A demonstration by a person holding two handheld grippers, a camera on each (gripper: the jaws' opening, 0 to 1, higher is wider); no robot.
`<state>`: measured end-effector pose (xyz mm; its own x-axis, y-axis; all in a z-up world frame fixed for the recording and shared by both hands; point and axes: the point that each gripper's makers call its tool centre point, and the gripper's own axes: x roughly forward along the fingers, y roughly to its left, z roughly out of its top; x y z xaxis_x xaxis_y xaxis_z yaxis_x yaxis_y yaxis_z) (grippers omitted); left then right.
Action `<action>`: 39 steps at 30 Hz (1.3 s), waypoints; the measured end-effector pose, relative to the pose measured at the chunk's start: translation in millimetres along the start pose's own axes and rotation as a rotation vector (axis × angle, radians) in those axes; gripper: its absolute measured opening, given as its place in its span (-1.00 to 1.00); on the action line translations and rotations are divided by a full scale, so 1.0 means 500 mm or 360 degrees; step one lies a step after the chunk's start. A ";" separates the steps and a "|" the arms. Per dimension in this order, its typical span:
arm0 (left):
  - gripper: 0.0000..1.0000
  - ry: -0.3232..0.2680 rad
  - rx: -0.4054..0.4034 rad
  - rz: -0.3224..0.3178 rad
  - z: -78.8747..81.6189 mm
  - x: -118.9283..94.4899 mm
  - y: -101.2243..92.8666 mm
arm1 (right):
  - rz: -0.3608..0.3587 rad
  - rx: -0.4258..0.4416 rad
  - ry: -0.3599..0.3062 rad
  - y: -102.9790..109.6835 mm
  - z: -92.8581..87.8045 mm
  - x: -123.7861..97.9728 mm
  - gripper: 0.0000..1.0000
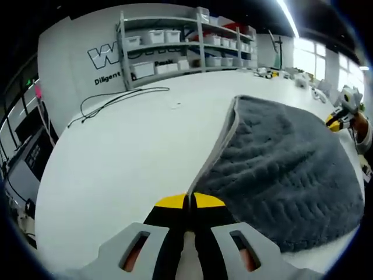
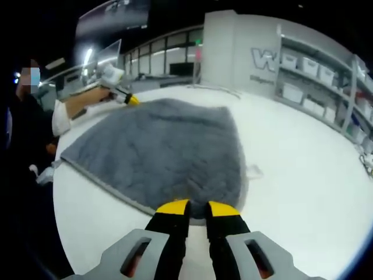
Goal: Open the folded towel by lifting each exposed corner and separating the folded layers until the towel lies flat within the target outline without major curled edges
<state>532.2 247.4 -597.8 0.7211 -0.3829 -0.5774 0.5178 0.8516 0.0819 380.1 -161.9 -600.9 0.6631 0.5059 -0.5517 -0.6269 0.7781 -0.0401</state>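
A grey fluffy towel (image 1: pixel 280 163) with a pale trim lies spread on the white table (image 1: pixel 128 157). In the left gripper view its trimmed edge runs down into my left gripper (image 1: pixel 190 201), whose yellow-tipped jaws are shut on that edge. At the towel's far right side sits my right gripper (image 1: pixel 333 121). In the right gripper view the towel (image 2: pixel 169 151) stretches away from my right gripper (image 2: pixel 198 208), whose jaws pinch the near edge with a narrow gap. My left gripper (image 2: pixel 129 100), held by a hand, is at the towel's far corner.
Metal shelves with white bins (image 1: pixel 175 41) stand behind the table, also seen as shelves (image 2: pixel 317 76) at the right. A black cable (image 1: pixel 116 99) lies on the far left tabletop. Small items (image 1: pixel 285 74) clutter the far edge. A person (image 2: pixel 23 134) stands at the table's left side.
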 end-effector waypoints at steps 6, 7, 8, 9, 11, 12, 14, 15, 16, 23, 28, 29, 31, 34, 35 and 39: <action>-0.94 -0.0003 0.0006 -0.0017 0.009 0.013 0.004 | 0.0000 0.0006 0.0016 0.010 -0.002 -0.004 -0.83; -0.93 -0.0002 0.0007 -0.0021 0.010 0.016 0.005 | -0.0002 0.0004 0.0020 0.012 -0.003 -0.004 -0.83; -0.93 0.0000 0.0009 -0.0024 0.013 0.020 0.006 | -0.0004 0.0004 0.0024 0.015 -0.003 -0.005 -0.83; -0.93 0.0001 0.0015 -0.0027 0.015 0.023 0.006 | -0.0006 0.0003 0.0027 0.017 -0.004 -0.006 -0.83; -0.93 0.0007 0.0030 -0.0030 0.019 0.028 0.005 | -0.0009 0.0003 0.0032 0.021 -0.005 -0.007 -0.83; -0.93 0.0008 0.0038 -0.0030 0.020 0.031 0.005 | -0.0011 0.0009 0.0033 0.023 -0.006 -0.008 -0.83; -0.93 0.0008 0.0053 -0.0034 0.025 0.037 0.007 | -0.0014 0.0018 0.0035 0.026 -0.007 -0.009 -0.83; -0.93 0.0006 0.0057 -0.0036 0.026 0.039 0.006 | -0.0016 0.0021 0.0036 0.029 -0.007 -0.009 -0.83; -0.93 0.0003 0.0059 -0.0039 0.028 0.041 0.006 | -0.0019 0.0024 0.0037 0.031 -0.008 -0.010 -0.83; -0.92 -0.0030 0.0050 -0.0057 0.036 0.054 0.006 | -0.0037 0.0031 0.0045 0.044 -0.011 -0.015 -0.83; -0.91 -0.0035 0.0053 -0.0051 0.042 0.063 0.008 | -0.0061 0.0026 0.0046 0.053 -0.012 -0.018 -0.83; -0.91 -0.0036 0.0061 -0.0047 0.043 0.064 0.008 | -0.0066 0.0022 0.0050 0.055 -0.012 -0.018 -0.83; -0.91 -0.0042 0.0073 -0.0039 0.045 0.066 0.007 | -0.0069 0.0013 0.0061 0.058 -0.012 -0.019 -0.83; -0.91 -0.0058 0.0068 -0.0036 0.049 0.071 0.008 | -0.0067 0.0027 0.0072 0.061 -0.014 -0.022 -0.83; -0.91 -0.0064 0.0066 -0.0037 0.051 0.073 0.009 | -0.0065 0.0030 0.0076 0.065 -0.014 -0.023 -0.83; -0.90 -0.0071 0.0066 -0.0040 0.059 0.082 0.009 | -0.0058 0.0036 0.0081 0.071 -0.016 -0.027 -0.83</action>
<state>577.4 224.9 -597.2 0.7267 -0.4205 -0.5432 0.5542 0.8261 0.1019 345.5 -144.1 -601.4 0.6633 0.4581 -0.5918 -0.5931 0.8040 -0.0423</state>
